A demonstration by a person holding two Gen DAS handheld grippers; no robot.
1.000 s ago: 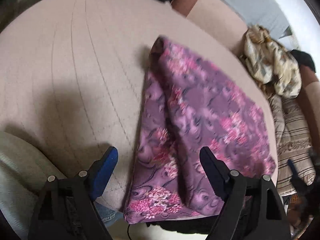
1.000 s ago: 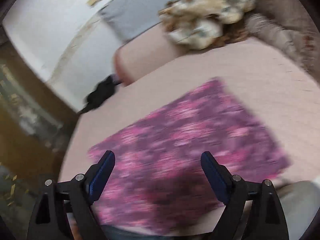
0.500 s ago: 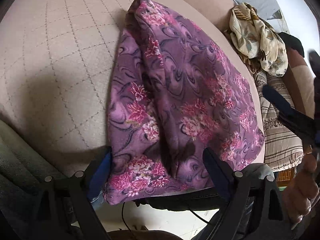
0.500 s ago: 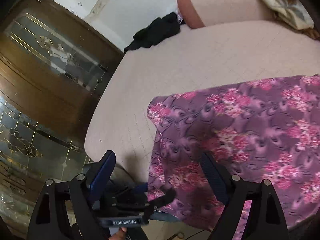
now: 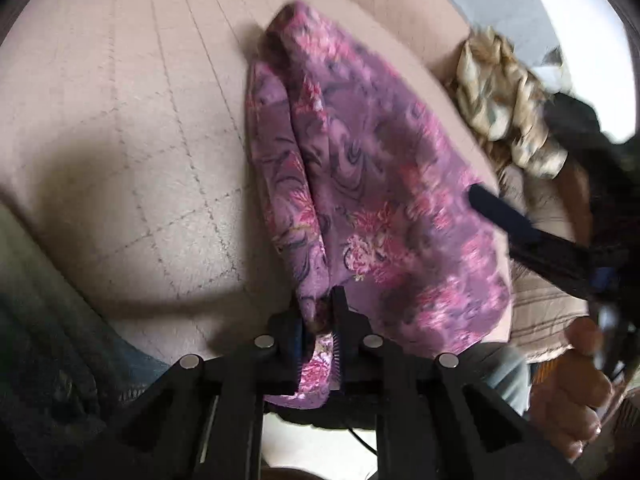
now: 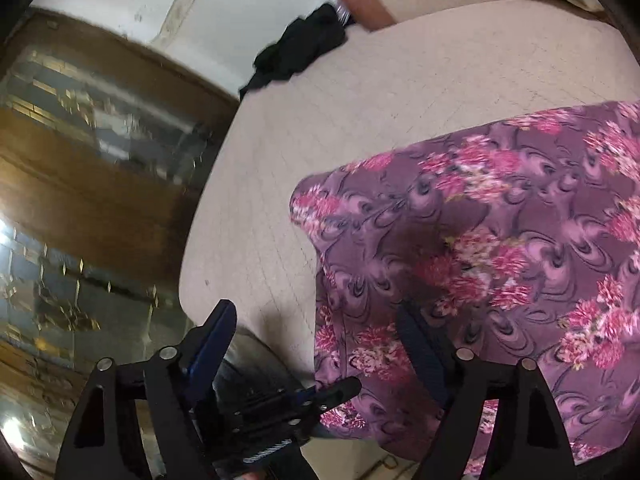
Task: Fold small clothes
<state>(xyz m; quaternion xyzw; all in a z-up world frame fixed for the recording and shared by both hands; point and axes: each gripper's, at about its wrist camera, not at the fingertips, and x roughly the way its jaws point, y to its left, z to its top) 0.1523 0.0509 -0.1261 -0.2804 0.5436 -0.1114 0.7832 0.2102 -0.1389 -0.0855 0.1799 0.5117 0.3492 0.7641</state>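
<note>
Purple floral cloth [image 5: 372,184] is lying folded on the quilted beige cushion [image 5: 120,128], near its front edge. I am pinching its near corner with my left gripper [image 5: 320,320], while my right gripper [image 6: 320,344] is hovering wide open over the cloth's left edge, grasping nothing.

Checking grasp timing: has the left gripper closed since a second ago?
Yes. The left gripper, earlier open with its fingers wide apart, has shut on the near edge of the purple floral garment lying on the beige quilted cushion.
</note>
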